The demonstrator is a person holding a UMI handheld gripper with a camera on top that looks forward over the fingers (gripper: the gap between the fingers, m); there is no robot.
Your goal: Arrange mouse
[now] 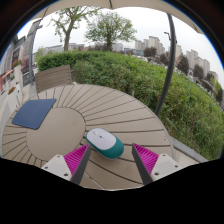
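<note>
A white and teal computer mouse (103, 142) lies on the round slatted wooden table (120, 110), just ahead of my fingers and slightly toward the left one. My gripper (112, 160) is open, with the pink pads (75, 158) well apart and nothing between them. A dark blue mouse mat (34, 113) lies flat on the table to the far left, apart from the mouse.
The table stands on an outdoor terrace. A wooden bench (50, 76) stands beyond the table on the left. A green hedge (150, 75) runs behind and to the right, with a dark pole (171, 50) and trees beyond.
</note>
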